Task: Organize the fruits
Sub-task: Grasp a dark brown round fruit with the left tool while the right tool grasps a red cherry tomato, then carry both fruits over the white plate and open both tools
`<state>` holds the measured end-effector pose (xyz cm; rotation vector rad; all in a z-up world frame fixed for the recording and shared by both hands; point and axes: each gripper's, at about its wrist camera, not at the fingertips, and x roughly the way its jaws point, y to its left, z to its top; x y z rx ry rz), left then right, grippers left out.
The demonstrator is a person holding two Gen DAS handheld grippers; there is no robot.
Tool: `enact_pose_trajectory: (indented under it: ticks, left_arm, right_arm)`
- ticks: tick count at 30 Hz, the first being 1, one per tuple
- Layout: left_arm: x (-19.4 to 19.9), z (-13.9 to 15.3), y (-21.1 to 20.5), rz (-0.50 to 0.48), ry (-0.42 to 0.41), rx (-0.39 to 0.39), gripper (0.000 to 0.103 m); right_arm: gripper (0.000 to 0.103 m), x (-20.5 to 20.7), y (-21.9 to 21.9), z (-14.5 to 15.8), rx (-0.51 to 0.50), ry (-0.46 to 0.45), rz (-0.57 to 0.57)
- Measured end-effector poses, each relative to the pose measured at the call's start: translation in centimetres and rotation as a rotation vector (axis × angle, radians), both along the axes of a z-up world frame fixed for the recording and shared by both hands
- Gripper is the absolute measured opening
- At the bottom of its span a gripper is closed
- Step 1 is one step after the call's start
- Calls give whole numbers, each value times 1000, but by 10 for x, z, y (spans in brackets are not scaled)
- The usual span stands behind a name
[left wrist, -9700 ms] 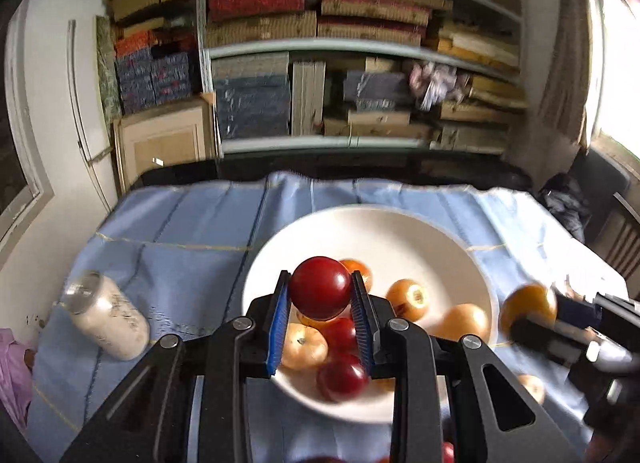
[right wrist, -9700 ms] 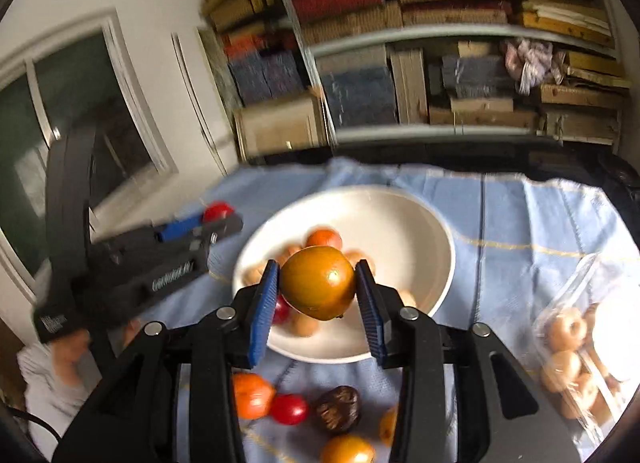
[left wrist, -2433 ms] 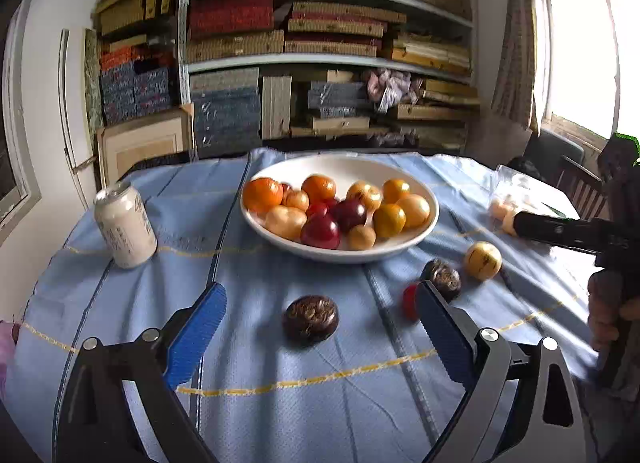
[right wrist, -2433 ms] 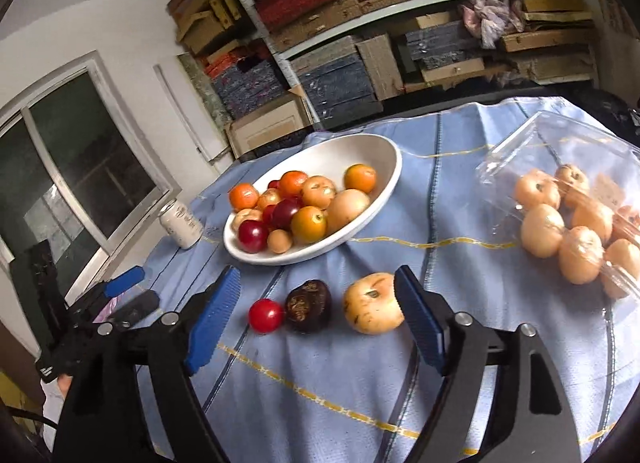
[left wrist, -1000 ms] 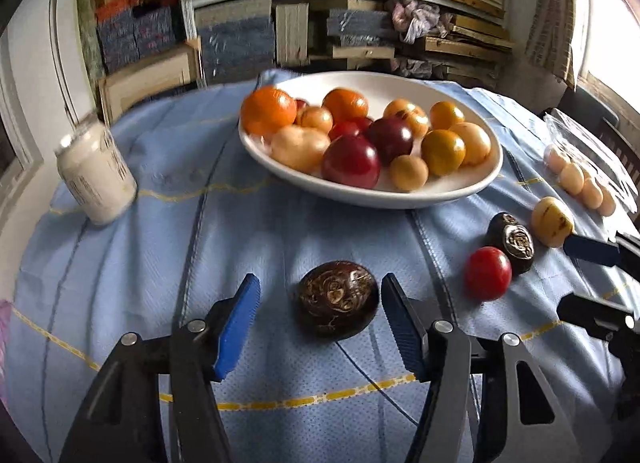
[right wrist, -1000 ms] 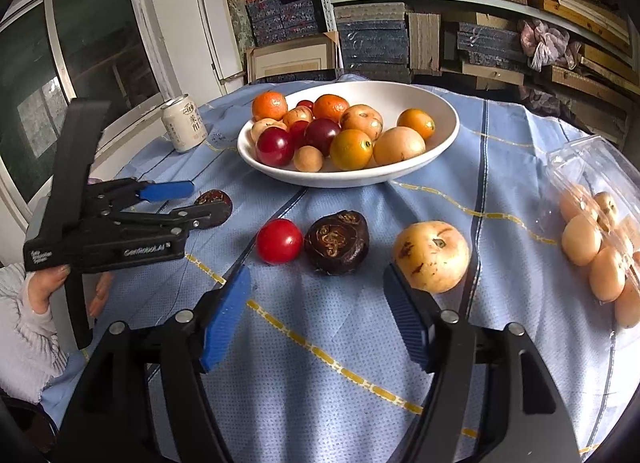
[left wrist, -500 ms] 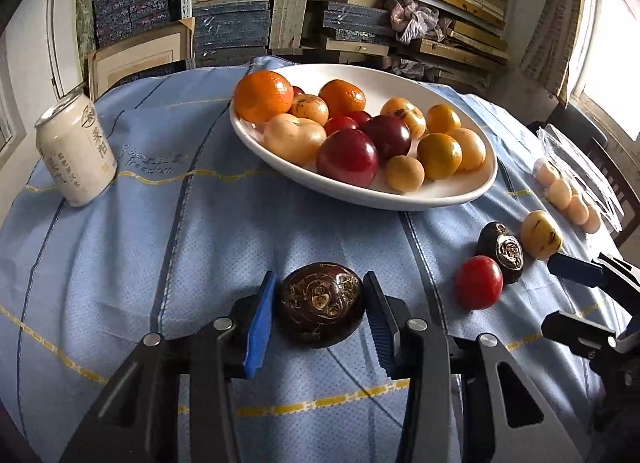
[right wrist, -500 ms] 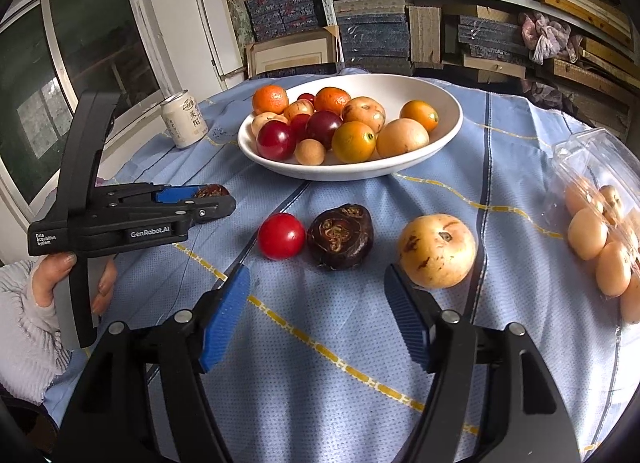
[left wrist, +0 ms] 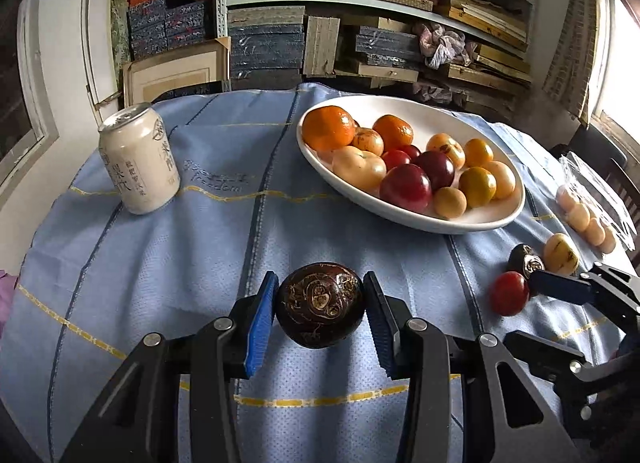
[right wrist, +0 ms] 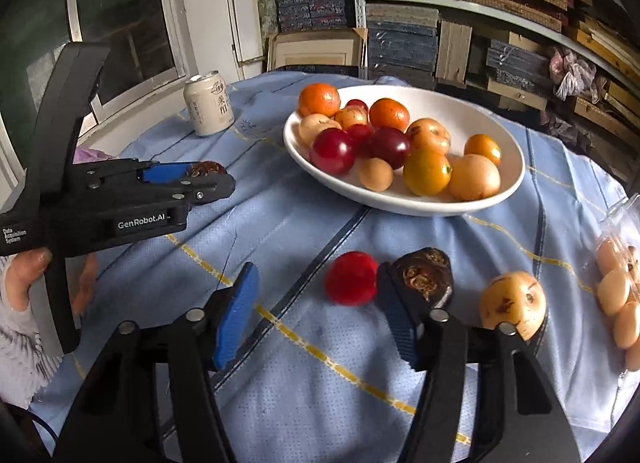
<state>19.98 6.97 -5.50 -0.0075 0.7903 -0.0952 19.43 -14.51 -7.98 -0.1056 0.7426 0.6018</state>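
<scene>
The blue tablecloth (left wrist: 168, 271) fills the lower half of both views; on it, upper right of centre in the left wrist view, sits the white bowl (left wrist: 472, 223) heaped with orange, yellow and dark red fruit, with a pale drink can (left wrist: 138, 161) standing well apart at the upper left; at the right edge lies a clear plastic pack (right wrist: 624, 263) of small pale fruit.

The left gripper (left wrist: 320, 313) is pinching a dark brown fruit (left wrist: 320, 311) at bottom centre, both blue pads pressed on its sides, the bowl straight ahead and up-frame of it; by my reading this one is ready to carry over the rim.

The right gripper (right wrist: 316, 307) matters more for the next move; its jaws are closing, still spread, around the red fruit (right wrist: 351, 278), which lies between them but hard against the right-hand finger, with a wide gap to the left-hand one; no pad presses it yet. A second dark fruit (right wrist: 424, 275) sits just outside that right finger, touching or nearly so, and a yellow spotted fruit (right wrist: 512, 305) lies further right; the squeeze probably needs a shift rightward in frame to centre the round red fruit, which has no long axis.
</scene>
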Motion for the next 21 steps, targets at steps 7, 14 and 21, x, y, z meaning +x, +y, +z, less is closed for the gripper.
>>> enact_pose_trajectory:
  ticks: [7,14,21]
  left_arm:
    - [-2,-6,-3,-19,9,0,44]
    - [1,-8,-3,-23,20,-4,44]
    - [0,-13,-6,-39,36,-1,44]
  right_arm:
    - [55,23,0,-7,29,80,-8]
    - [35,31,4,-15,30,136,18]
    - [30,24,4,-15,-3,120,24]
